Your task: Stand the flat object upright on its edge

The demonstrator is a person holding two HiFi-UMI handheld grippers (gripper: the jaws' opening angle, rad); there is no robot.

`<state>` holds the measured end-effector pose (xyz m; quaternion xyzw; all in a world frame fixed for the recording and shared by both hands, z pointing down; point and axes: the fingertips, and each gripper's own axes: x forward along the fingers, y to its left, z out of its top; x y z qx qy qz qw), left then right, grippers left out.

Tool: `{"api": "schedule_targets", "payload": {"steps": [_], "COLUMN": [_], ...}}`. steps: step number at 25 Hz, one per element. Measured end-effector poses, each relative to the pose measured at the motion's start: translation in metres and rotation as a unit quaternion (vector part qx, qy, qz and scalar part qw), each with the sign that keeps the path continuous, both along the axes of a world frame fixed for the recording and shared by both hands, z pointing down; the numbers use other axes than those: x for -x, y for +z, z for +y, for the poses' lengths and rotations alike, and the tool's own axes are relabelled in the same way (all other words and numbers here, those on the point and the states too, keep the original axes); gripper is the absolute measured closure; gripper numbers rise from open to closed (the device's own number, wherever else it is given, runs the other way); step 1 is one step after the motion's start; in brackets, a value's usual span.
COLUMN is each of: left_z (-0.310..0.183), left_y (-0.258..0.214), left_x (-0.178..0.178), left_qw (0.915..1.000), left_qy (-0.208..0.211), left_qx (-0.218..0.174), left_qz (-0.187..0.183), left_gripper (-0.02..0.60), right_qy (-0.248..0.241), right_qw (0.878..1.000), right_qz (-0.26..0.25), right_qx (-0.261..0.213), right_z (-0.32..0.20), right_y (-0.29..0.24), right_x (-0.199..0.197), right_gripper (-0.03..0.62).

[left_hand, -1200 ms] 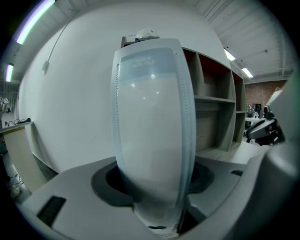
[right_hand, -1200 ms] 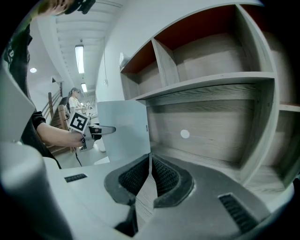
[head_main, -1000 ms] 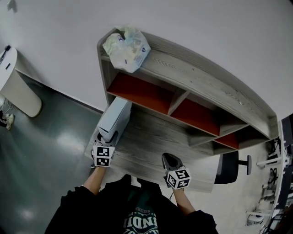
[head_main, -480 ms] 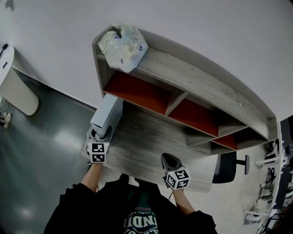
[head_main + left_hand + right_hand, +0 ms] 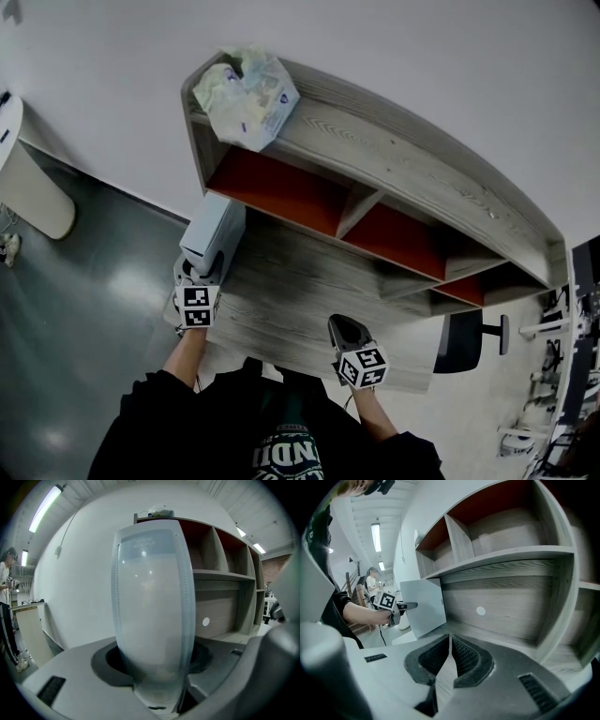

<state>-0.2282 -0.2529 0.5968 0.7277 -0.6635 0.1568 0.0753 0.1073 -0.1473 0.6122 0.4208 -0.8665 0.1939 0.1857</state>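
we clamp the left gripper (image 5: 202, 273) on the white box (image 5: 214, 234) to steady it on edge — right gripper (image 5: 345, 330) closed, empty.

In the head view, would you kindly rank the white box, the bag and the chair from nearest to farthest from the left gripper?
1. white box: held in the left gripper.
2. bag: atop the shelf, left end.
3. chair: far right, past the desk.

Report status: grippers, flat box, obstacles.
Left gripper shut on flat box, box upright at left end of desk. Right gripper shut, empty. Shelf unit close beyond box.
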Motion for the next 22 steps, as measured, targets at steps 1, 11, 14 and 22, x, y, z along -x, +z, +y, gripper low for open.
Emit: {"api": "schedule_targets", "payload": {"steps": [1, 11, 14, 22], "left_z": [-0.001, -0.012, -0.014, -0.016], "left_y": [0.001, 0.001, 0.002, 0.008], "left_x": [0.001, 0.002, 0.002, 0.001], "left_qw": [1.0, 1.0, 1.0, 0.9998], "left_qy": [0.0, 0.005, 0.004, 0.004], "left_qx": [-0.001, -0.001, -0.006, 0.009], "left_qz": [0.0, 0.003, 0.005, 0.015], "left_gripper": [0.31, 0.304, 0.299, 0.267], "right_qy": [0.001, 0.012, 0.017, 0.029], "right_qw": [1.0, 1.0, 1.0, 0.999], "right_qz": [0.0, -0.001, -0.002, -0.01], "right_qx": [0.0, 0.004, 0.005, 0.009], "right_z": [0.0, 0.002, 0.004, 0.006], "right_y": [0.0, 0.003, 0.004, 0.006], "right_x": [0.0, 0.0, -0.001, -0.004], "right_gripper": [0.551, 0.551, 0.551, 0.551]}}
